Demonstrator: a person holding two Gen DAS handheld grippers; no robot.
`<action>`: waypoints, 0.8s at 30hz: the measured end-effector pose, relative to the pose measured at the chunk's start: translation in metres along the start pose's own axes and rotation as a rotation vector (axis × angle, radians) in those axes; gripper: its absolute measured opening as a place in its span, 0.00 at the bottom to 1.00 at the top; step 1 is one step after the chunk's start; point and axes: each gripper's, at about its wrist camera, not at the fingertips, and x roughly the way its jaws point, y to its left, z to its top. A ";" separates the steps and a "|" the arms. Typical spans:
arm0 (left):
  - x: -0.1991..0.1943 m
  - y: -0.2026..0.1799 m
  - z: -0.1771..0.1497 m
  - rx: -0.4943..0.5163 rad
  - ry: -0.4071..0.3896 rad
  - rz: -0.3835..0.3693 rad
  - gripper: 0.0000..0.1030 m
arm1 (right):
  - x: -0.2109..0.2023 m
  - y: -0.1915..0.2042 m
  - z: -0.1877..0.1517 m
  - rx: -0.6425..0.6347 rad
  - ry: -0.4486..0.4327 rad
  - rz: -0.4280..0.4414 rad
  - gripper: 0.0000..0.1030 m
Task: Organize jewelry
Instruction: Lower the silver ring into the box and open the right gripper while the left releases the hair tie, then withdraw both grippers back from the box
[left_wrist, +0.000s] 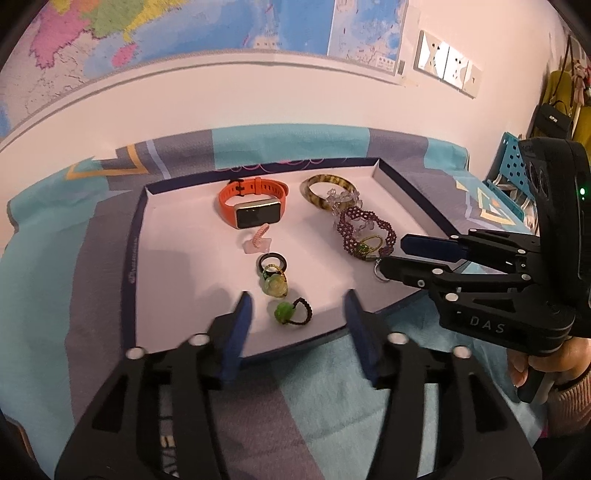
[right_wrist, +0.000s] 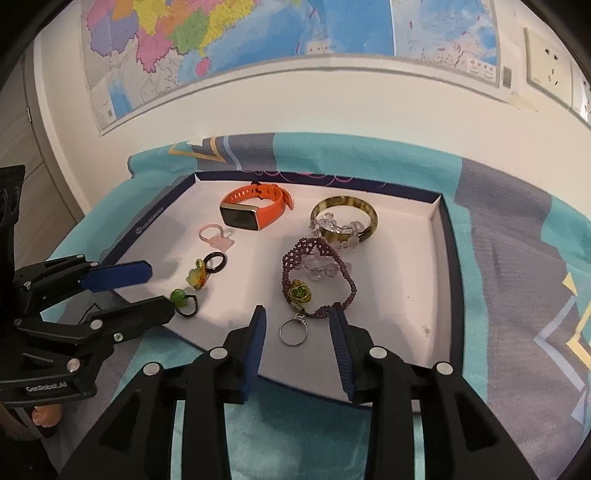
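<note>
Both tools hover over the near edge of a shallow white tray (right_wrist: 439, 229) that sits on a teal-and-grey cloth (right_wrist: 517, 258), under wall maps (right_wrist: 221, 44). The left tool (left_wrist: 299, 310) has its blue pads apart with nothing pressed between them; a green bead ring (left_wrist: 290, 313) on a dark loop lies on the tray floor in the gap, touching neither pad. The right tool (right_wrist: 298, 325) is also apart and grips nothing; a plain silver ring (right_wrist: 293, 331) lies between and just beyond its tips, beside the clasp end of a purple bead bracelet (right_wrist: 317, 273). A green and gold piece (right_wrist: 300, 292) rests inside that bracelet's loop, with clear beads (right_wrist: 317, 267) over its far side. Further back, an amber bangle (right_wrist: 343, 218) lies flat with more clear beads draped across its near rim. An orange watch (right_wrist: 255, 210) sits at the back of the tray, left of the bangle. Nearer, a pink ring (right_wrist: 214, 236) stands alone, and a black ring (right_wrist: 215, 263) touches a yellow-green flower ring (right_wrist: 195, 278). From the left side, a hand (left_wrist: 535, 365) is seen holding the right tool's handle.
</note>
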 end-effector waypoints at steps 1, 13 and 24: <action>-0.005 0.000 -0.002 -0.002 -0.012 0.005 0.63 | -0.004 0.001 -0.001 -0.003 -0.010 -0.005 0.37; -0.047 0.006 -0.032 -0.067 -0.087 0.103 0.94 | -0.046 0.007 -0.035 0.014 -0.083 -0.091 0.93; -0.061 -0.001 -0.046 -0.081 -0.097 0.191 0.94 | -0.057 0.024 -0.053 0.011 -0.085 -0.089 0.93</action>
